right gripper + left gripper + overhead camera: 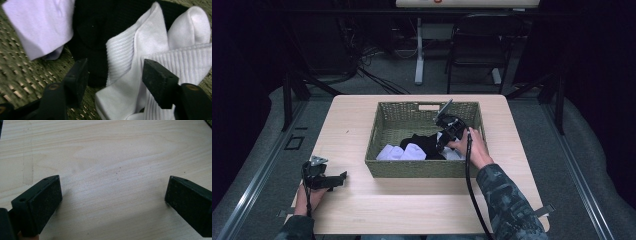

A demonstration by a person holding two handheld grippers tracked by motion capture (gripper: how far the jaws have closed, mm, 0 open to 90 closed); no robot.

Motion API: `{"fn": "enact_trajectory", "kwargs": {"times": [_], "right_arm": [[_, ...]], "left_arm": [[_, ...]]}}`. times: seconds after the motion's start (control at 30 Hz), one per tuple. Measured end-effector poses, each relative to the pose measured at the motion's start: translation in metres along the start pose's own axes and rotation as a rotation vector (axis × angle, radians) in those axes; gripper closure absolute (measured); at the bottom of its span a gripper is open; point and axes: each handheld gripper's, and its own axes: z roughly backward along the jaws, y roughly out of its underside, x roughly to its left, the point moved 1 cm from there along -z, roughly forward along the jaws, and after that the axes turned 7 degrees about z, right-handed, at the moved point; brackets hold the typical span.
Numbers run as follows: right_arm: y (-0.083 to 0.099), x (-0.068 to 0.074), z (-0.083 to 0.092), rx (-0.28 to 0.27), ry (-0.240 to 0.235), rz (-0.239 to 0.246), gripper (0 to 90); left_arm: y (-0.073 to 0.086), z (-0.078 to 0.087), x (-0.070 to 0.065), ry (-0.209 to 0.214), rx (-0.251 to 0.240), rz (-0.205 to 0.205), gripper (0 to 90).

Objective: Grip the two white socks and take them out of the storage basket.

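A pale wooden table [362, 200] with rounded corners carries everything. A woven basket [422, 169] sits directly on it, near the middle and toward the far edge, its long side parallel to the table's front. The left gripper [343, 176] rests on the top near the front left corner, well apart from the basket, its jaws spread wide over bare wood grain [112, 182]. The front strip of the table is bare wood.
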Motion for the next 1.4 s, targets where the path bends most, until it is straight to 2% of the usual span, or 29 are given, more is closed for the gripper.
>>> {"fn": "enact_trajectory", "kwargs": {"times": [0.1,0.17,0.2,0.23,0.27,0.3,0.33,0.37,0.43,0.47,0.53,0.63,0.67,0.87,0.9,0.97,1.0,1.4], "right_arm": [[-0.001,-0.002,-0.005,0.012,-0.002,-0.016,37.2],[-0.002,-0.002,-0.01,0.041,0.02,-0.013,43.1],[-0.002,-0.001,-0.012,0.044,0.018,-0.022,46.1],[-0.002,-0.001,-0.012,0.054,0.023,-0.011,48.8],[-0.002,0.0,-0.015,0.044,0.035,-0.023,54.7],[-0.002,0.0,-0.015,0.044,0.035,-0.023,54.7],[-0.002,0.0,-0.018,0.055,0.037,-0.032,67.4],[-0.002,0.0,-0.018,0.057,0.038,-0.034,72.5],[-0.001,0.0,-0.018,0.061,0.043,-0.031,78.6],[-0.002,-0.001,-0.013,0.095,0.046,-0.008,79.8],[-0.001,0.001,-0.01,0.071,0.039,-0.023,80.4],[-0.001,0.002,0.0,0.064,0.038,-0.013,80.5],[-0.001,0.004,0.003,0.036,0.035,-0.026,80.5],[-0.005,0.011,0.029,0.031,0.038,0.012,80.5],[-0.005,0.013,0.032,0.032,0.028,-0.003,80.5],[-0.007,0.015,0.039,0.022,0.044,0.024,80.5],[-0.008,0.016,0.043,0.018,0.041,0.02,80.5],[-0.012,0.013,0.078,-0.026,0.055,0.018,80.4]], "left_arm": [[0.0,0.0,0.0,0.0,0.0,0.0,0.9],[0.0,0.0,0.0,0.0,0.0,0.0,0.9],[0.0,0.0,0.0,0.0,0.0,0.0,0.9],[0.0,0.0,0.0,0.0,0.0,0.0,0.9],[0.0,0.0,0.0,0.0,0.0,0.0,0.9],[0.0,0.0,0.0,0.0,0.0,0.0,0.9],[0.0,0.0,0.0,0.0,0.0,0.0,0.9],[0.0,0.0,0.0,0.0,0.0,0.0,0.9],[0.0,0.0,0.0,0.0,0.0,0.0,0.9],[0.0,0.0,0.0,0.0,0.0,0.001,0.9],[0.0,0.0,0.0,0.0,0.0,0.001,0.9],[0.0,0.0,0.0,0.0,0.0,0.0,0.9],[0.0,0.0,0.0,0.0,0.0,0.001,0.9],[0.0,0.0,0.0,0.0,0.0,0.0,0.9],[0.0,0.0,0.0,0.0,0.0,0.0,0.9],[0.0,0.0,0.0,0.0,0.0,0.0,0.9],[0.0,0.0,0.0,0.0,0.0,0.0,0.9],[0.0,0.0,0.0,0.0,0.0,0.001,0.9]]}}
